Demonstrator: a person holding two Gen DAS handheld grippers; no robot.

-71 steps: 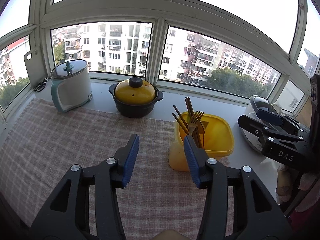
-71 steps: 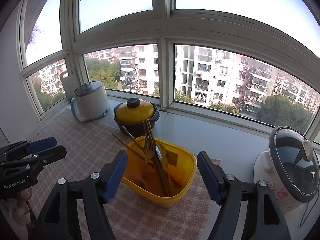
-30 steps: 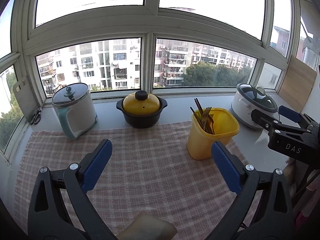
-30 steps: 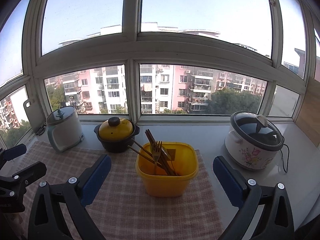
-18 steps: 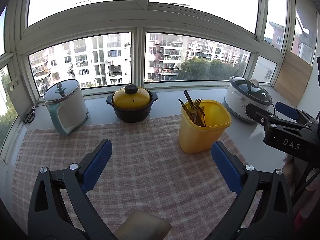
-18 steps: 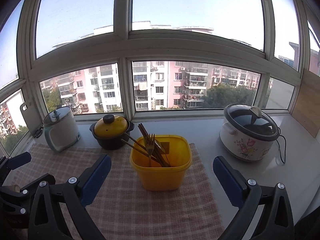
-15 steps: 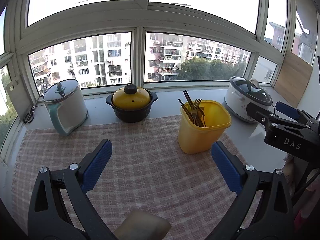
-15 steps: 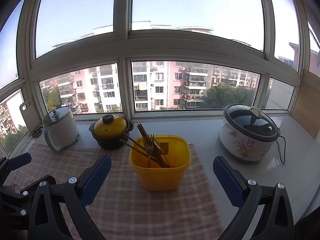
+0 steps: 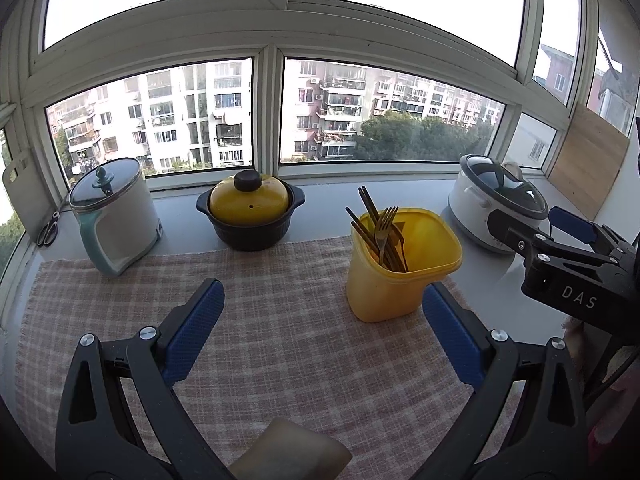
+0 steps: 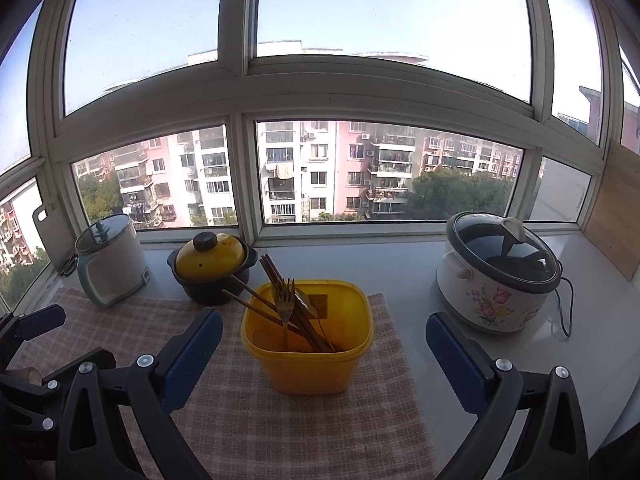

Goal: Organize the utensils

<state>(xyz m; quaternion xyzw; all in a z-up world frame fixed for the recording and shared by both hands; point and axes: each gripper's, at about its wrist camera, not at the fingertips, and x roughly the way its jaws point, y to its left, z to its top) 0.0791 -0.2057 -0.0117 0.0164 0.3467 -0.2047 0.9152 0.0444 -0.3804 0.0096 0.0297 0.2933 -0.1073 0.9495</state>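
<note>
While both grippers gape wide and empty, yellow bin (image 10: 308,360) of utensils (image 10: 286,312) stands ahead — right gripper (image 10: 324,344) framing it, left gripper (image 9: 320,332) beside.

One marking is legible: the white capital letters "DAS", printed on the black body of the right hand-held gripper (image 9: 576,258) as seen at the right edge of the left wrist view. In the right wrist view no lettering can be read on any object
</note>
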